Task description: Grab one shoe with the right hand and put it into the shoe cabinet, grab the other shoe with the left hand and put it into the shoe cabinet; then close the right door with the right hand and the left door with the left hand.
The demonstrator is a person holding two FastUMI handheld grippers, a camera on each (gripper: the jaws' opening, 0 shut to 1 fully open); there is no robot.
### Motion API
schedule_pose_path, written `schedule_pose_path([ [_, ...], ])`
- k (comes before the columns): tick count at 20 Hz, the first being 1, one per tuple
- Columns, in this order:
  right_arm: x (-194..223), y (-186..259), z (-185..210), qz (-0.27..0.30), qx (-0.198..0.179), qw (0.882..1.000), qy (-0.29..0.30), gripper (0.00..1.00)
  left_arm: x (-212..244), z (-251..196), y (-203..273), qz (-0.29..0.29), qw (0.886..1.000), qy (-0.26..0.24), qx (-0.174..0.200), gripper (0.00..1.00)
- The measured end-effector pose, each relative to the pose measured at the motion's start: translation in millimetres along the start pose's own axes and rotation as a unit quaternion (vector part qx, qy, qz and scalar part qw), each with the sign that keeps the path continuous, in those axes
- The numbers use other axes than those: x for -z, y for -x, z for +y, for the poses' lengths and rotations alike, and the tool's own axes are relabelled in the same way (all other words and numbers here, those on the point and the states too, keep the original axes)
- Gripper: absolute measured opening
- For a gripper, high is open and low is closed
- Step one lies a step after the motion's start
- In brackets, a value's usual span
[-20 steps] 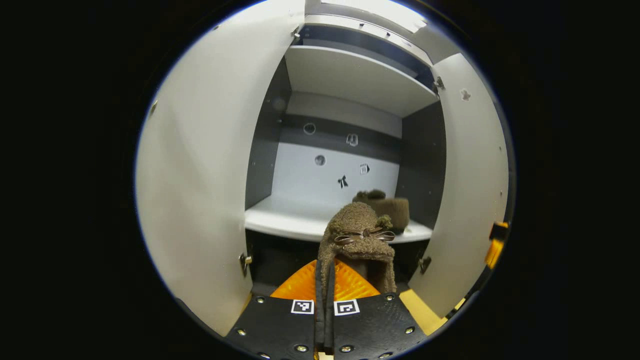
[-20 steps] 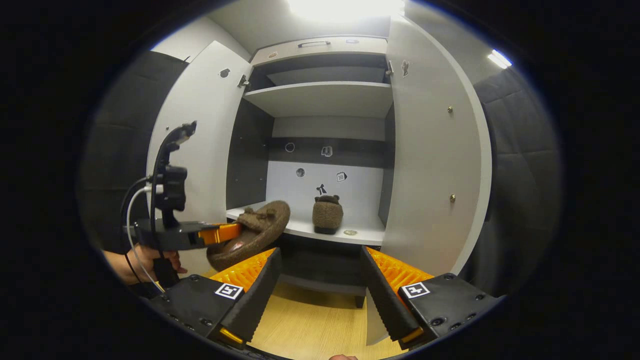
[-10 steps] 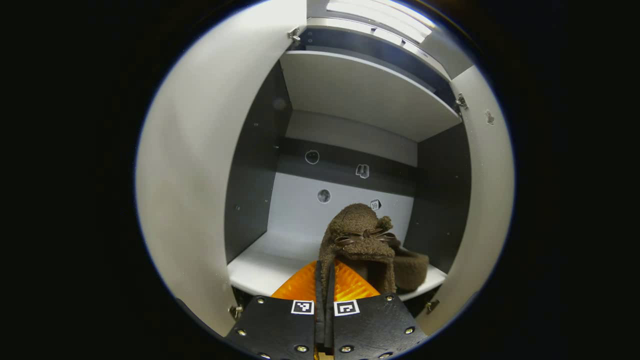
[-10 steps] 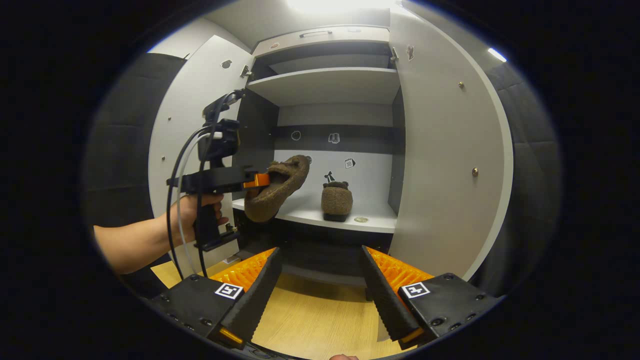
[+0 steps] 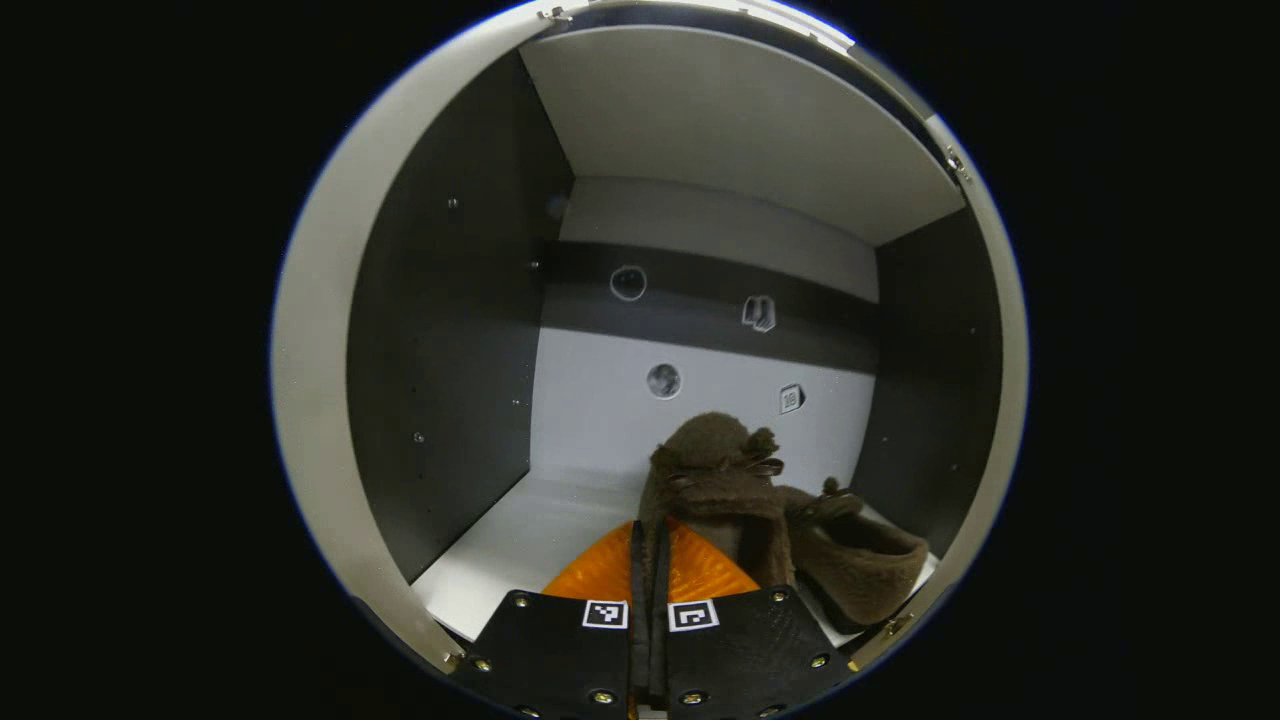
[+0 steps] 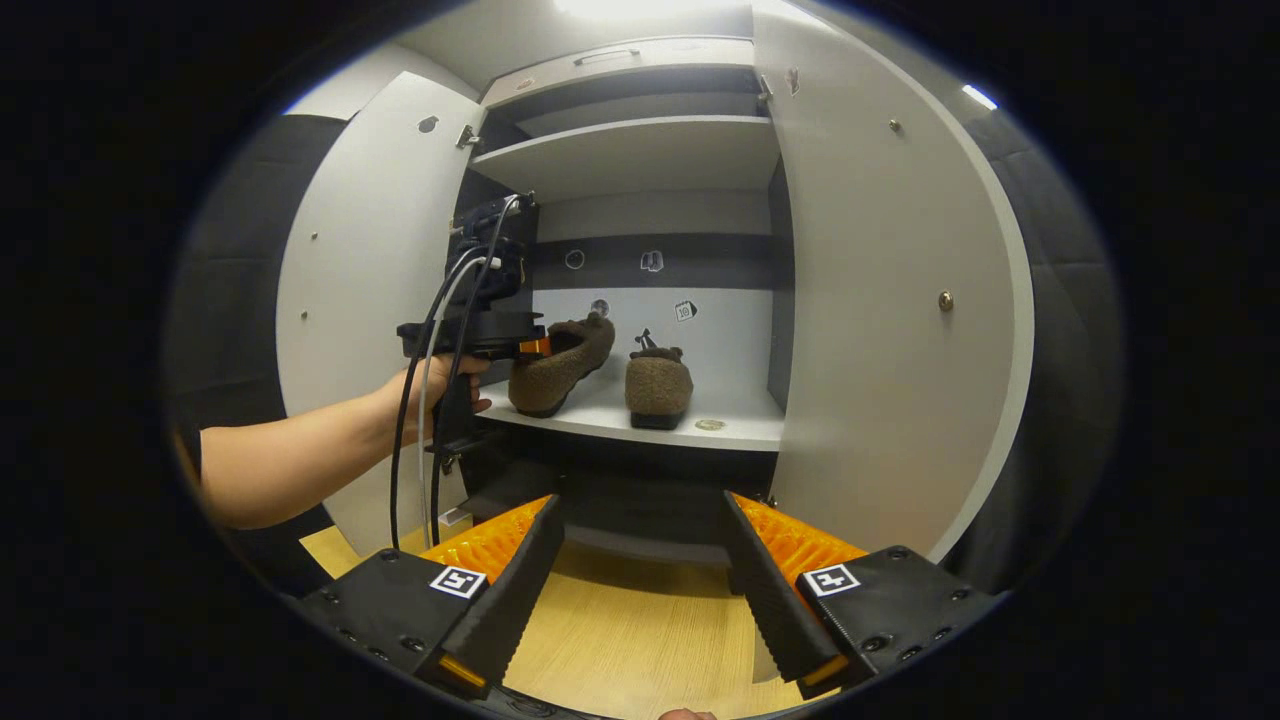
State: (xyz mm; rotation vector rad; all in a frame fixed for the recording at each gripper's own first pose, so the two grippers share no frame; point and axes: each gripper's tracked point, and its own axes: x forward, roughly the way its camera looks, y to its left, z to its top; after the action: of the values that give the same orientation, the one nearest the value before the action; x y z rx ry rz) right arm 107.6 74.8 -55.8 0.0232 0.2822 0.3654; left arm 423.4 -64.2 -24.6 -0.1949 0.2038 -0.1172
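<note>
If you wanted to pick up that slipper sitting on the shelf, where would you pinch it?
Probably the heel rim of the slipper, coming straight in from the cabinet's open front: its heel faces outward and its toe points at the back wall, so the collar edge gives two fingers something thin to close on.

From my left gripper [image 5: 650, 600] I look straight into the grey-walled shoe cabinet compartment [image 5: 450, 330], its white shelf floor [image 5: 540, 530] running from 7 to 5 o'clock. My black fingers [image 5: 640, 590] are pressed together on the heel edge of a brown fuzzy slipper with a small bow [image 5: 715, 480], which rises toward 12 from them. A second brown fuzzy slipper [image 5: 860, 570] lies on the shelf at 4 o'clock, touching the held one. Small round stickers [image 5: 628, 283] dot the back wall
</note>
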Motion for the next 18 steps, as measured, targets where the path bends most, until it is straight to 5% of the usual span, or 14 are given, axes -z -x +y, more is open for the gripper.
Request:
schedule_pose_path([
  [3,-5.3,-1.3,-1.5,-0.008,0.005,1.0,-0.008,0.99,-21.8,-2.6,11.3,-0.03,0.999,-0.01,0.016,0.0],
  [7,-20.4,6.2,1.5,-0.03,0.009,0.999,-0.012,0.99,-46.4,-6.3,52.9,-0.061,0.996,-0.053,0.024,0.8],
  [18,-69.2,51.1,0.6,-0.083,0.027,0.996,-0.002,0.99,-52.4,-6.1,231.9,-0.078,0.993,-0.064,0.065,0.8],
])
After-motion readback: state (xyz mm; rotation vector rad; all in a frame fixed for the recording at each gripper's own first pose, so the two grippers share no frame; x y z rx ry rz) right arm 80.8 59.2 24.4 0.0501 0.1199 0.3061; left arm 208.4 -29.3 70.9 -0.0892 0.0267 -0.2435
